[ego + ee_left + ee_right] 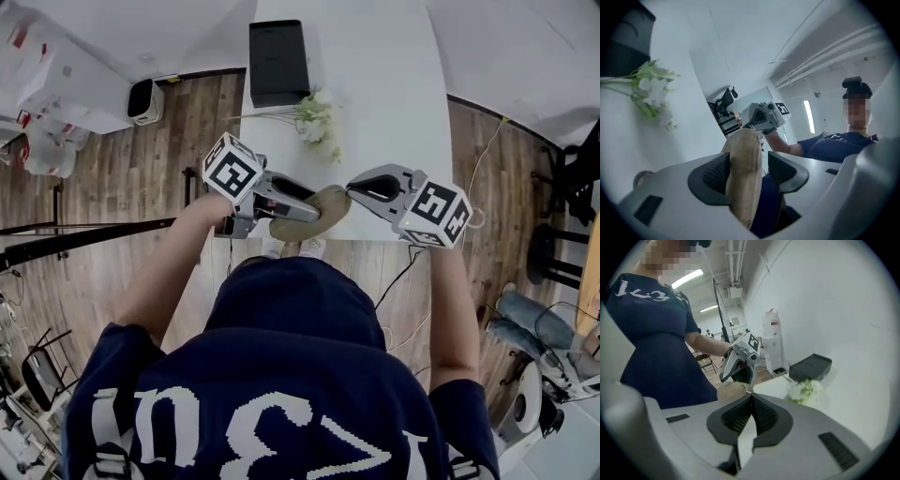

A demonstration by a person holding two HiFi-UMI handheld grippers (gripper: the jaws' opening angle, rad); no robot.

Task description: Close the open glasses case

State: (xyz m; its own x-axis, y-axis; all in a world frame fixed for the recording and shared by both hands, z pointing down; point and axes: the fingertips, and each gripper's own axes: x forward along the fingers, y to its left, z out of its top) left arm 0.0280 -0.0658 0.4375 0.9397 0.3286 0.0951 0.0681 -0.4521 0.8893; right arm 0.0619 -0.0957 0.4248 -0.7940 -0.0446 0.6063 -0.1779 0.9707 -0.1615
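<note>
- Our left gripper (302,204), left of centre, clamps the tan glasses case (330,201) over the near edge of the white table (394,112), probably to steady it.
- Our right gripper (353,188) has its jaws pressed together and empty. It sits just beside the case's right end, seemingly ready to push the case shut.

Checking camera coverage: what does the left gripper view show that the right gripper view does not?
Only the left gripper view: the right tool, and the case held in the left tool's jaws. Only the right gripper view: the left tool seen from outside, the right tool's jaws shut with nothing in them, and wooden floor. Both: the case, flowers, white table and the person's navy shirt.
</note>
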